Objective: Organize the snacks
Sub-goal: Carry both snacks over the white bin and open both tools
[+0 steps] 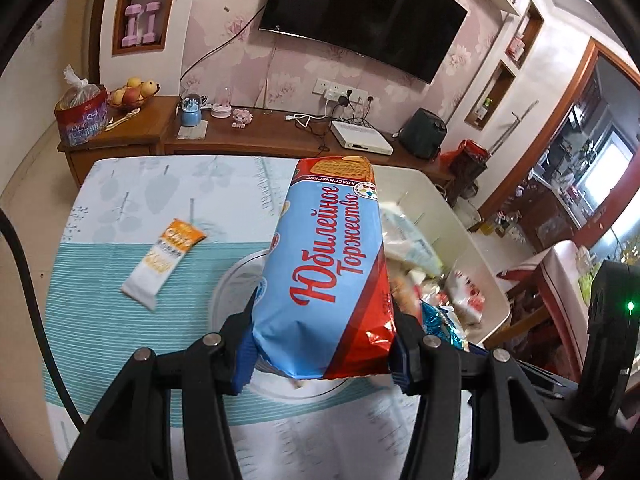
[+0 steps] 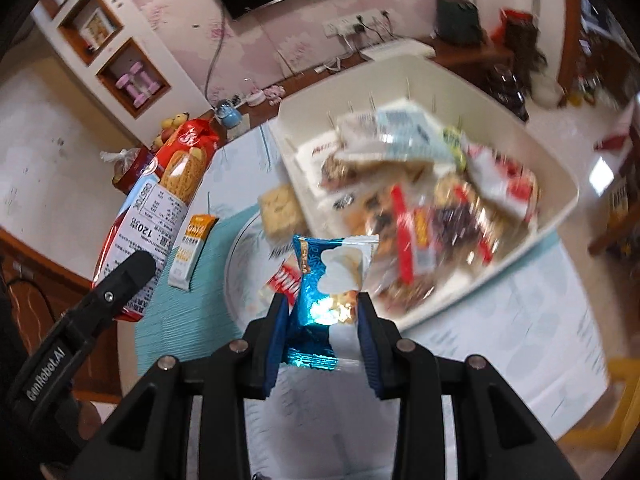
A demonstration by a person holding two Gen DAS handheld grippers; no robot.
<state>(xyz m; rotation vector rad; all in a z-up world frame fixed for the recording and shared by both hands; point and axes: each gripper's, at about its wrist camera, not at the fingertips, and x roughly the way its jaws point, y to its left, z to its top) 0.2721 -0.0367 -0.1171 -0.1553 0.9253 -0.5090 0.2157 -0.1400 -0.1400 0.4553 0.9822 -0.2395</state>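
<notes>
My left gripper (image 1: 324, 320) is shut on a long blue and red biscuit pack (image 1: 324, 264) and holds it above a white round plate (image 1: 236, 276). The same pack (image 2: 160, 208) shows at the left of the right wrist view. My right gripper (image 2: 322, 316) is shut on a small blue foil snack packet (image 2: 328, 280) above the plate (image 2: 244, 264). A white tub (image 2: 560, 184) full of several mixed snacks lies to the right; it also shows in the left wrist view (image 1: 440, 208). An orange and white snack bar (image 1: 164, 260) lies on the tablecloth left of the plate.
The table has a teal and white cloth (image 1: 100, 280). A wooden sideboard (image 1: 240, 136) behind it carries a fruit bowl (image 1: 132, 94), a red bag (image 1: 80, 116) and a white box (image 1: 360, 136). A TV (image 1: 360, 16) hangs on the wall. A wrapped square snack (image 2: 280, 212) lies on the plate.
</notes>
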